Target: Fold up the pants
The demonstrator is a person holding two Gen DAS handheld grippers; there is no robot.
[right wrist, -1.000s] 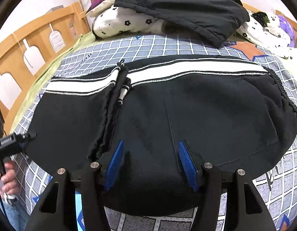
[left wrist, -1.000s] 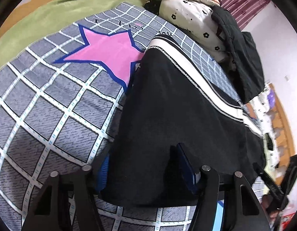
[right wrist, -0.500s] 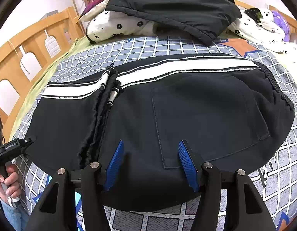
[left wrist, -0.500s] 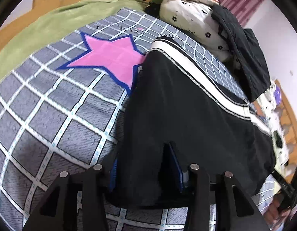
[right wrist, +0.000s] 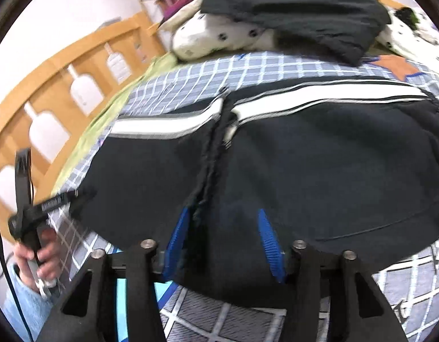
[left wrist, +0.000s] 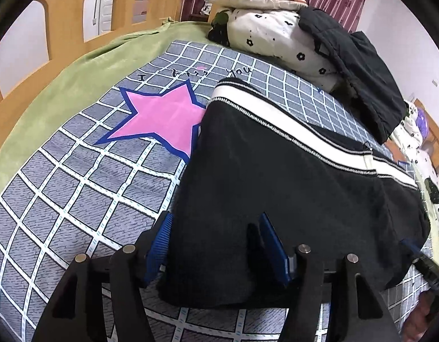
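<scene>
Black pants [left wrist: 282,176] with a white side stripe lie folded lengthwise on the checked bedspread [left wrist: 77,176]. They also fill the right wrist view [right wrist: 305,156], where a fold line with a drawstring runs down the middle. My left gripper [left wrist: 216,245] is open, its blue pads either side of the near hem. My right gripper [right wrist: 223,245] is open over the near edge of the pants beside the fold line. The left gripper also shows in the right wrist view [right wrist: 48,202], held by a hand at the left.
A pink star [left wrist: 159,116] is printed on the bedspread left of the pants. A flowered pillow [left wrist: 276,34] and a black jacket [left wrist: 361,65] lie at the bed's head. A wooden bed rail [right wrist: 63,85] and a green blanket [left wrist: 63,79] run along the far side.
Both grippers have pulled back and risen slightly from the pants. The right wrist view is now blurred from motion. The pants lie as before.
</scene>
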